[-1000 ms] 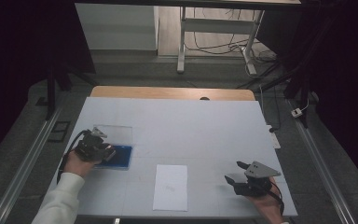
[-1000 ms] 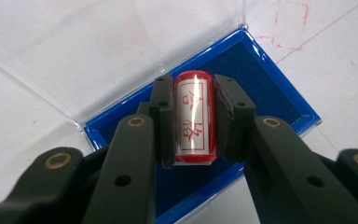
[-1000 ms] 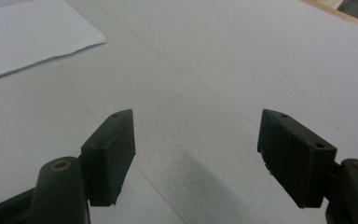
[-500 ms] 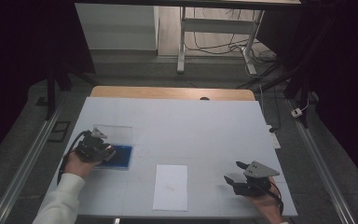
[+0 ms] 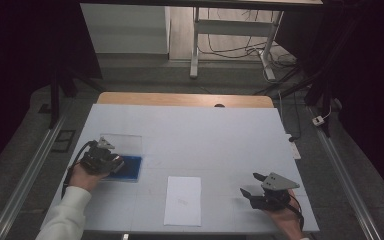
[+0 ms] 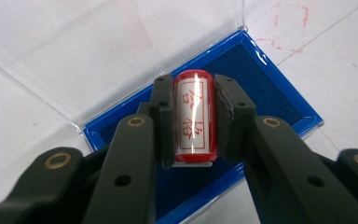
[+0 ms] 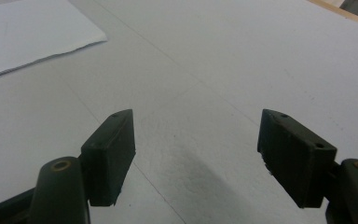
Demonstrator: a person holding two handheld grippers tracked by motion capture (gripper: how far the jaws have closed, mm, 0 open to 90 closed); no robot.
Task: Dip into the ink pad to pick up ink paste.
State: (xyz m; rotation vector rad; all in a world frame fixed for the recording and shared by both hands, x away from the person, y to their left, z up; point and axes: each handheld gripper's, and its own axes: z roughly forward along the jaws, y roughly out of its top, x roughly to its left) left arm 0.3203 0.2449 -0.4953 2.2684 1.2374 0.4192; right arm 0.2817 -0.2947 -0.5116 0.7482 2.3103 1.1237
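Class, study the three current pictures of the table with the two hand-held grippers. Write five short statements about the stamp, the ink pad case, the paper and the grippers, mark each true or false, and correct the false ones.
1. The left gripper is shut on the red cylindrical stamp. True.
2. The stamp is over the blue ink pad case with a clear lid folded open. True.
3. The right gripper holds the white sheet of paper. False: its jaws are open and hold nothing.
4. The sheet of paper lies between the two grippers in the high view. True.
5. The clear lid is shut over the blue pad. False: it lies open on the white table.
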